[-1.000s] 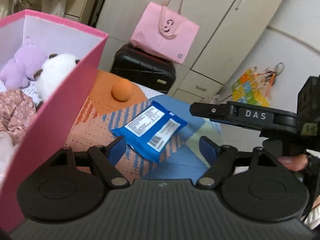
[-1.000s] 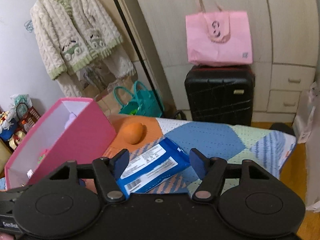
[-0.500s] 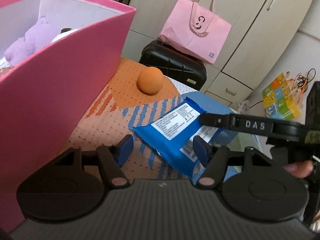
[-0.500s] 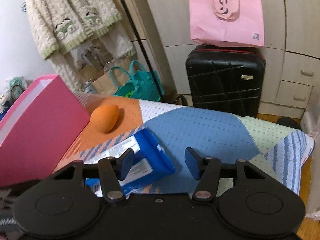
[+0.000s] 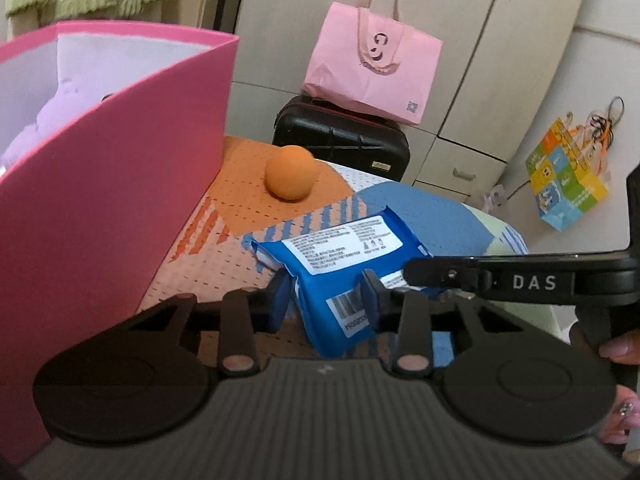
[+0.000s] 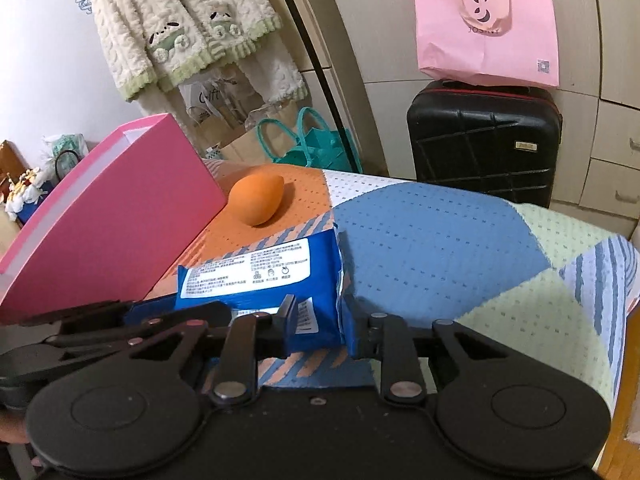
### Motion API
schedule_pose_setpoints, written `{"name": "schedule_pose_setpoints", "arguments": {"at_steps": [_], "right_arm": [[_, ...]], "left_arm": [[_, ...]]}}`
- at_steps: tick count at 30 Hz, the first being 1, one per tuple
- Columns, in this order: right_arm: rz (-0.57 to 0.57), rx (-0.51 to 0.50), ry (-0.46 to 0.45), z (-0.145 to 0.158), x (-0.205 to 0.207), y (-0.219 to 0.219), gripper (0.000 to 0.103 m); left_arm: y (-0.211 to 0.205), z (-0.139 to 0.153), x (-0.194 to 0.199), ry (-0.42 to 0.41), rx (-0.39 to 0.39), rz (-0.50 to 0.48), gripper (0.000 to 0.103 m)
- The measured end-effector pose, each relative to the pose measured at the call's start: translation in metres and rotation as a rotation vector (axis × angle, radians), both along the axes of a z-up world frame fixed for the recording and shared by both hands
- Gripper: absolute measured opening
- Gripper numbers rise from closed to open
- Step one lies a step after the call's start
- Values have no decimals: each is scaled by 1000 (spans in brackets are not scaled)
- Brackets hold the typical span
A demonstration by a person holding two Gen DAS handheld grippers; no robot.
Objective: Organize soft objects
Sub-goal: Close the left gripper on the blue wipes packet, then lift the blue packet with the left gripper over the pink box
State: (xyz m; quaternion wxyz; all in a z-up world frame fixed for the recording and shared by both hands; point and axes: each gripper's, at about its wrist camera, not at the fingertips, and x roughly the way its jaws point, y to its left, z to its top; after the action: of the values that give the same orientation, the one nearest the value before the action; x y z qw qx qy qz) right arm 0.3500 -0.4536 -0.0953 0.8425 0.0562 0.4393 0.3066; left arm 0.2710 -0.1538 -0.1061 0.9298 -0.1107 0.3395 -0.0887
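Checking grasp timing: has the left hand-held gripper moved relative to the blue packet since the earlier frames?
Yes. The left hand-held gripper has advanced toward the blue packet on the bedspread; its fingers now straddle the packet's near end, narrower than before.

Both wrist views sit low and close over the patchwork cloth, facing the far wardrobe wall. The left wrist view looks from the near left, hard beside the pink box. The right wrist view looks from the near right. Both share the blue packet, orange ball, black suitcase and pink bag.
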Motion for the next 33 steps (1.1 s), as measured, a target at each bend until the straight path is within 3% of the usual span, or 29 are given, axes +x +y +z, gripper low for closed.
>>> {"name": "schedule_pose_setpoints", "arguments": {"at_steps": [10, 23, 27, 33], "right_arm": [[-68, 8, -21, 20, -42, -6, 51], [-152, -54, -54, 80, -126, 9, 58], [-164, -24, -47, 95, -154, 14, 59], [-146, 0, -87, 119, -196, 34, 59]], "left_arm": [[-3, 23, -26, -24, 9, -102, 36], [26, 67, -87, -38, -25, -304, 36], [48, 81, -112, -61, -24, -394, 36], [79, 106, -148, -122, -7, -448, 36]]}}
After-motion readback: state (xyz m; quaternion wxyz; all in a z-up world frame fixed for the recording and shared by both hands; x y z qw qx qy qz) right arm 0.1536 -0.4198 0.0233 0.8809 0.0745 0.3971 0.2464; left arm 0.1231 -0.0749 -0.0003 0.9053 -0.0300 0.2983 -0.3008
